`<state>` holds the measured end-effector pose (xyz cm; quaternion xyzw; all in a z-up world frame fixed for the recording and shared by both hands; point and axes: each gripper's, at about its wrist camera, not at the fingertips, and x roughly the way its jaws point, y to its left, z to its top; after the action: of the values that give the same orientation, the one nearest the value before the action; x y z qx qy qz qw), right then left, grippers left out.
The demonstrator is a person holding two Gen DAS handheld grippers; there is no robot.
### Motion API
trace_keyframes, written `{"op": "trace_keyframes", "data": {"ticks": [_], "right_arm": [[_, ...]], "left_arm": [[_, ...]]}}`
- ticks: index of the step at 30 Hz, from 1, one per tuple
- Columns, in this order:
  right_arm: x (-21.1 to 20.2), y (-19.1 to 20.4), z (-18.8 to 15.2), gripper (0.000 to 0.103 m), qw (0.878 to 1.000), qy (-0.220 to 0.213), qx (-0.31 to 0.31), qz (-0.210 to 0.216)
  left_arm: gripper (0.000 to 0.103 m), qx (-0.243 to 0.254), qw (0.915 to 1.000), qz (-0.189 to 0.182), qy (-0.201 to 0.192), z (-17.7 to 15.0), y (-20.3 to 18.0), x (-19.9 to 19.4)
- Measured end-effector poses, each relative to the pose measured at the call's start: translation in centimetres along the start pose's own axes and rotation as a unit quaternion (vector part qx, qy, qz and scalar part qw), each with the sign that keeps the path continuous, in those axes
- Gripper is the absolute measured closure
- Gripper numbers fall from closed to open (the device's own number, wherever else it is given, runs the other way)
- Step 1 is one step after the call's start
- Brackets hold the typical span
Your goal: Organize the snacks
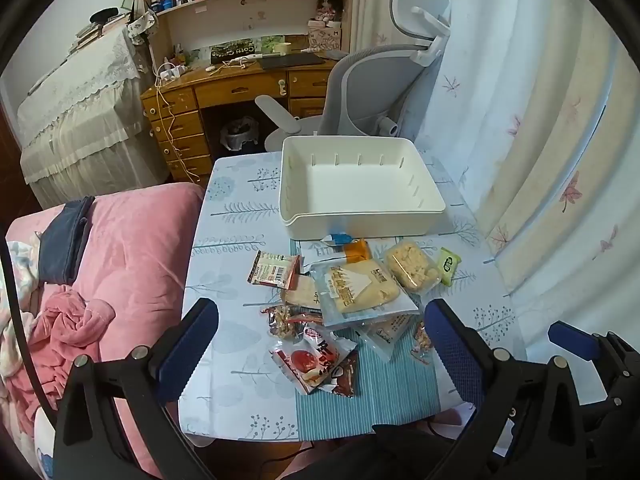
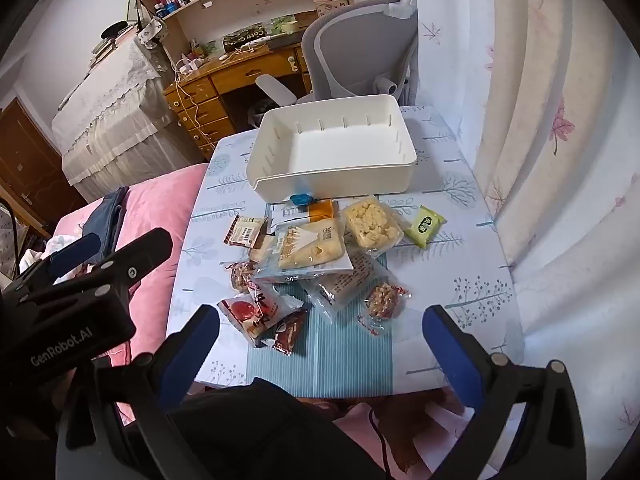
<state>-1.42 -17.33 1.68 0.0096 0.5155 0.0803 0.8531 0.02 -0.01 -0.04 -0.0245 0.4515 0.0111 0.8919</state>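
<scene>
A heap of sealed snack packets [image 2: 316, 264] lay on the pale tree-print tablecloth [image 2: 460, 272], just in front of an empty white plastic bin [image 2: 332, 176]. A small green packet [image 2: 425, 226] sat at the right edge (its printing too small to read). The left gripper [image 1: 320, 344], marked "GenRobot.AI", and the right gripper [image 2: 320, 344] both hung above, jaws spread wide, holding nothing.

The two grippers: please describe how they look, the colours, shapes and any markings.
Both the left gripper and the right gripper have black angular frames with silver round bolts and blue ribbed fingers. White lettering "GenRobot.AI" marks the left one's body in the right wrist view.
</scene>
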Motion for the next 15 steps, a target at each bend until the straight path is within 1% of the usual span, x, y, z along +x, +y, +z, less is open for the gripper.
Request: {"op": "trace_keyframes", "data": {"ticks": [6,9,15], "right_arm": [[0.13,0.08,0.07,0.001,1.0,0.002,0.001,0.0],[0.1,0.05,0.1,0.006,1.0,0.002,0.001,0.002],[-0.38,-0.13,-0.09,0.007,1.0,0.001,0.004,0.003]], "left_arm": [[0.001,0.002,1.0,-0.005,-0.003,-0.09,0.0,0.18],[0.001,0.002,1.0,-0.007,-0.003,0.11,-0.04,0.22],[0.001,0.002,1.0,-0.005,-0.004,0.24,-0.2,0.2]]}}
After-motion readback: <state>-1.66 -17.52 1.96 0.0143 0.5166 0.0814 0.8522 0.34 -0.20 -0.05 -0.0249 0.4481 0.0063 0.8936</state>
